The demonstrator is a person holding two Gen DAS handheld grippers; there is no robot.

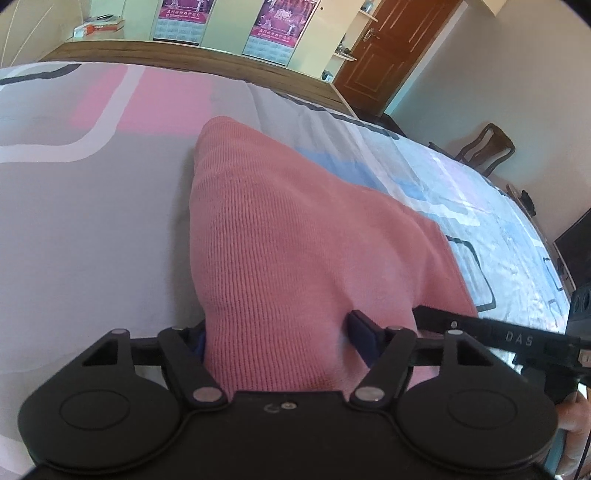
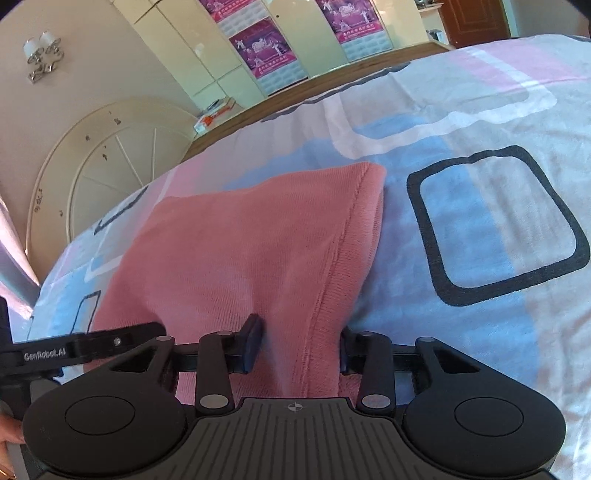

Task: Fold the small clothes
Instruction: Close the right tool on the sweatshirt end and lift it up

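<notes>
Over bed (image 1: 92,221): both grippers (image 1: 275,332) (image 2: 299,343) angled down, gripping pink garment (image 1: 295,240).

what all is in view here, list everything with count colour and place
knit garment: one, pink, on the bed, near edge bunched between both sets of fingers
bedsheet: one, grey, pink, blue and white blocks with dark outlines, covering the bed
bed frame: one, wood brown, along the far edge
posters: at least two, magenta, on pale cupboard doors
door: one, dark brown, far right
chair: one, dark wood, beyond the bed on the right
wall lamp: one, chrome and white, upper left wall
left hand-held gripper: one, black, closed on the garment
right hand-held gripper: one, black, closed on the garment
</notes>
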